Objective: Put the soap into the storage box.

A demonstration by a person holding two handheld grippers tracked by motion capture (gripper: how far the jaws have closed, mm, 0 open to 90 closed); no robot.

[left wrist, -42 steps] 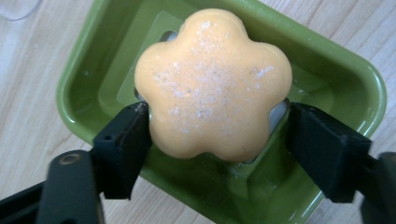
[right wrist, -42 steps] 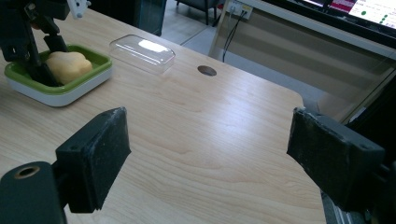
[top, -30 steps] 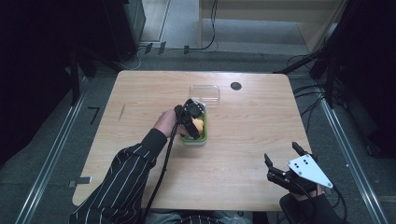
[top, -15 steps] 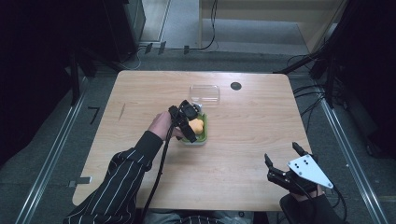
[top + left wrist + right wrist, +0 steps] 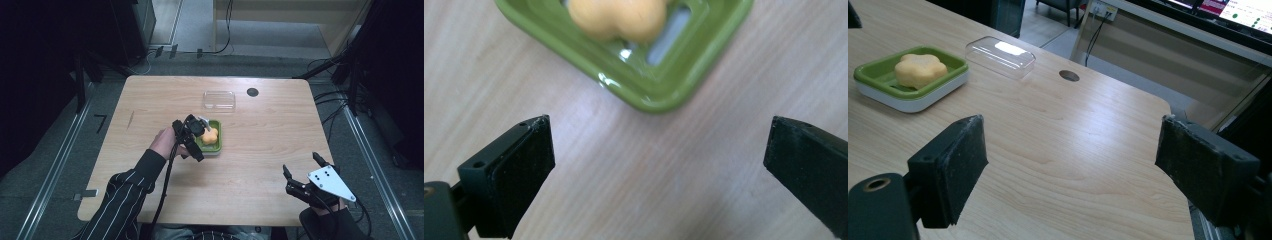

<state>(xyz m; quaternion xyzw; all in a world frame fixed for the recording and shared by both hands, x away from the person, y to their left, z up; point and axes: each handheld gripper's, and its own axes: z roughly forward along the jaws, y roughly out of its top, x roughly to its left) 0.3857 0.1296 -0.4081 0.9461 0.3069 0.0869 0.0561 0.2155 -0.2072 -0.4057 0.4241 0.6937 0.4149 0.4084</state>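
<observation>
While the left gripper hangs over the wooden table, its two black jaws stand wide apart with only bare wood between them; they have just been opening. Just beyond those jaws sits a green soap dish, its far edge cut off at the top of the left gripper view. On the dish lies an orange flower-shaped soap, blurred and cropped there, touching neither jaw. From above, the gripper's body hides the dish's left rim. Farther ahead of the jaws, apart from the dish, rests a clear plastic lid, with a dark round hole in the tabletop beside it. Well to the right, near the table's front edge, the right gripper also has its jaws spread, nothing between them; its hand is partly cut off by the frame.
</observation>
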